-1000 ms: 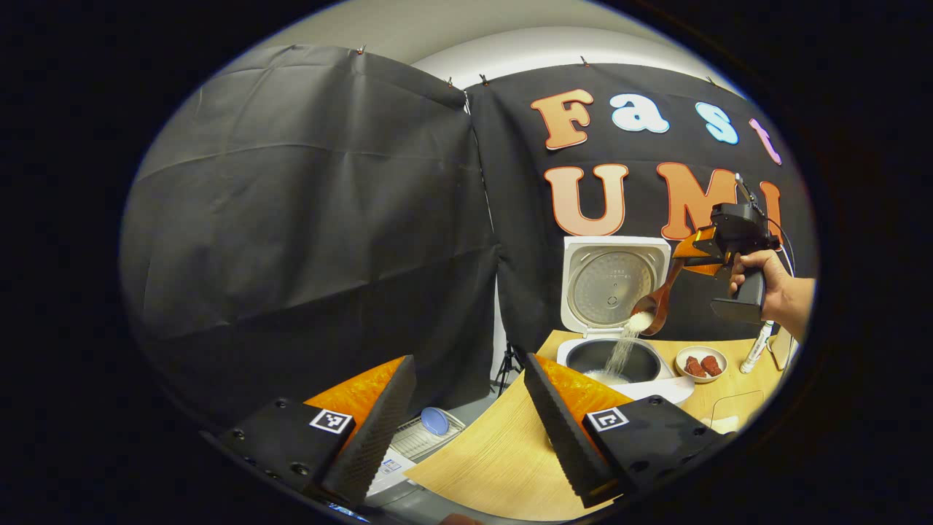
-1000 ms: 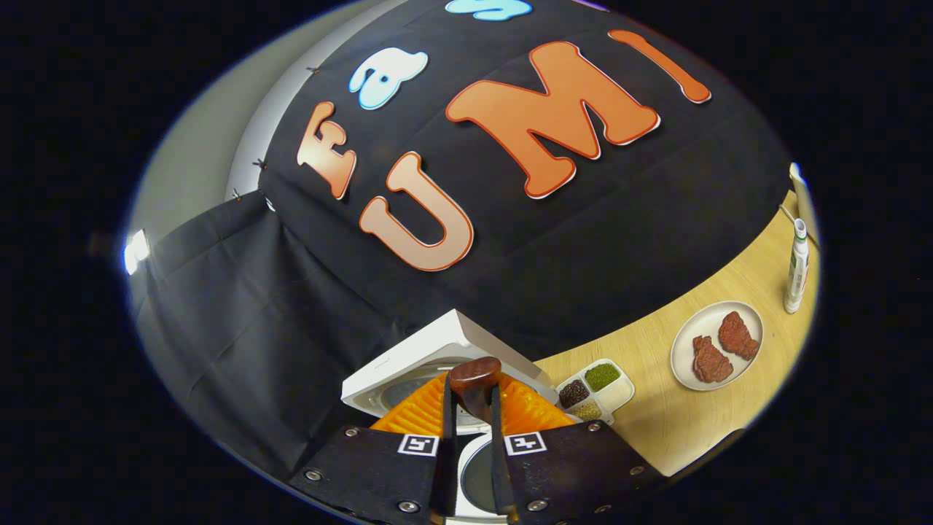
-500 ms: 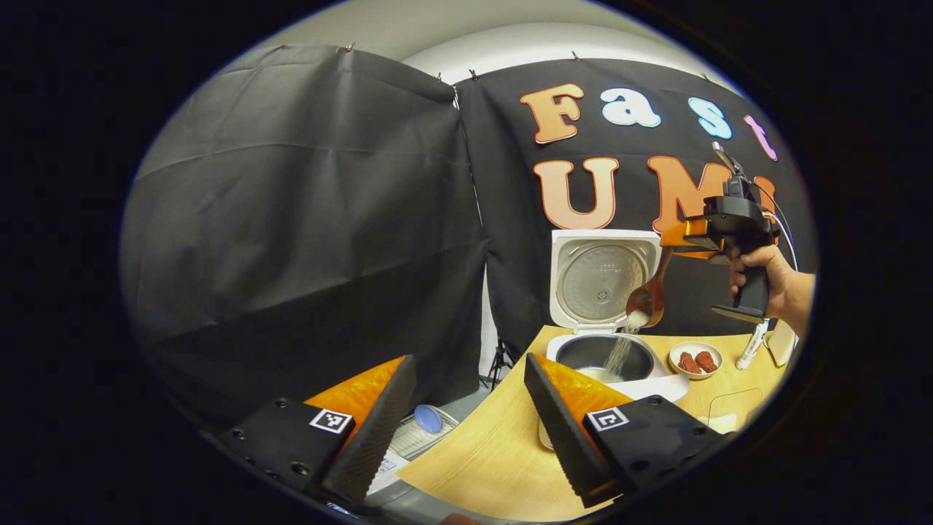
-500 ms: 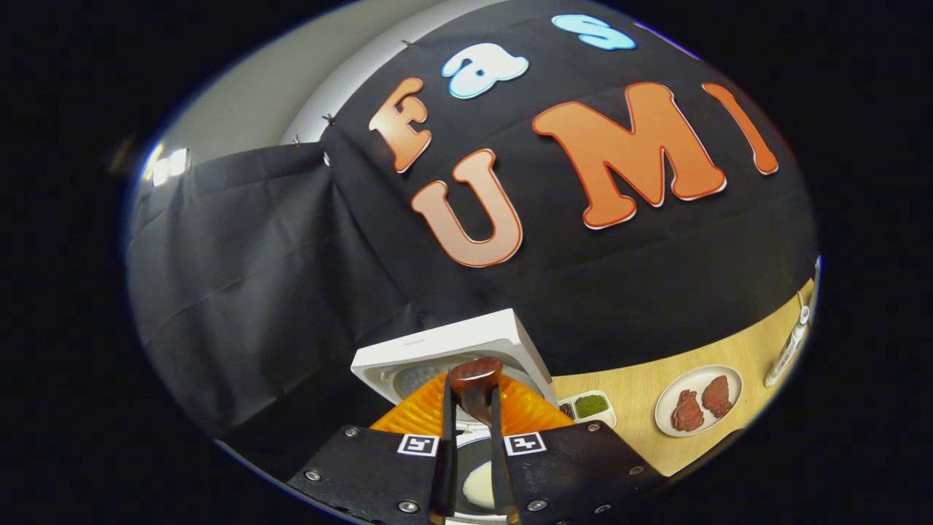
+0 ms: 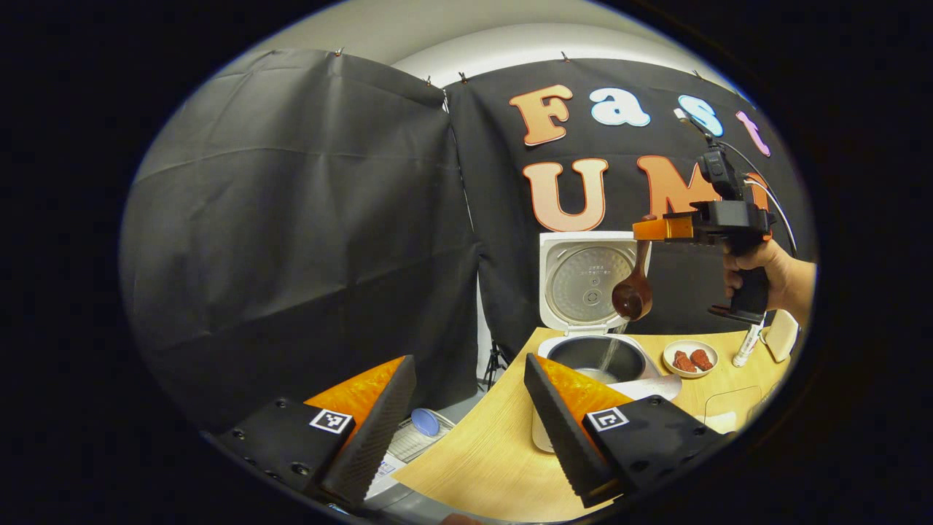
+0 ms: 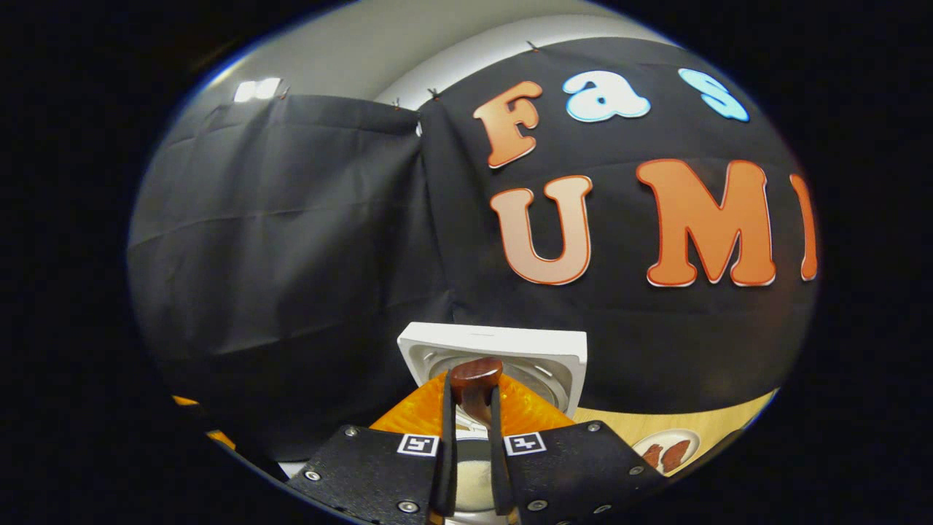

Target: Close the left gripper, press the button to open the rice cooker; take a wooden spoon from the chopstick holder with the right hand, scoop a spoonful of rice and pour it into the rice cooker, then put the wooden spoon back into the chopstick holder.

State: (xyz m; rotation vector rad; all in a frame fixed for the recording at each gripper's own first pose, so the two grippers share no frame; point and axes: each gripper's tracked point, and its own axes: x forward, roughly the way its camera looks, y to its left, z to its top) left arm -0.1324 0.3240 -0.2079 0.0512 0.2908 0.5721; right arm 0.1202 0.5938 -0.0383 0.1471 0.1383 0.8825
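Two grippers are counted. Nearest in the left gripper view, the left gripper (image 5: 466, 430) is seen with its two fingers spread wide and nothing between them, held low over the near corner of one wooden table (image 5: 481, 459). One blue-lidded item (image 5: 425, 421) is noted below the table edge, on a pale tray.

One rice cooker (image 5: 594, 357) is recorded farther back on the table, its lid (image 5: 592, 281) raised upright and its dark inner pot exposed, with white rice (image 5: 598, 375) lying at the bottom. One small plate (image 5: 689, 358) carrying two red-brown pieces is placed just beside the cooker, and one white marker-like tube (image 5: 748, 345) stands near it.

One wooden spoon (image 5: 633, 292) is held above the pot, its handle upright and its bowl hanging lowest; a thin stream of grains is seen falling from it into the pot. The spoon handle is clamped at its top by the right gripper (image 5: 660, 228), which is levelled horizontally and carried by one hand (image 5: 758, 266) wrapped round the grip, forearm extended from the right.

In the right gripper view, the right gripper (image 6: 472, 437) is narrowed on the handle end of the spoon (image 6: 474, 383), both fingers pressed against it, with the lid (image 6: 496, 357) directly beyond and the plate (image 6: 667, 450) at the lower right.
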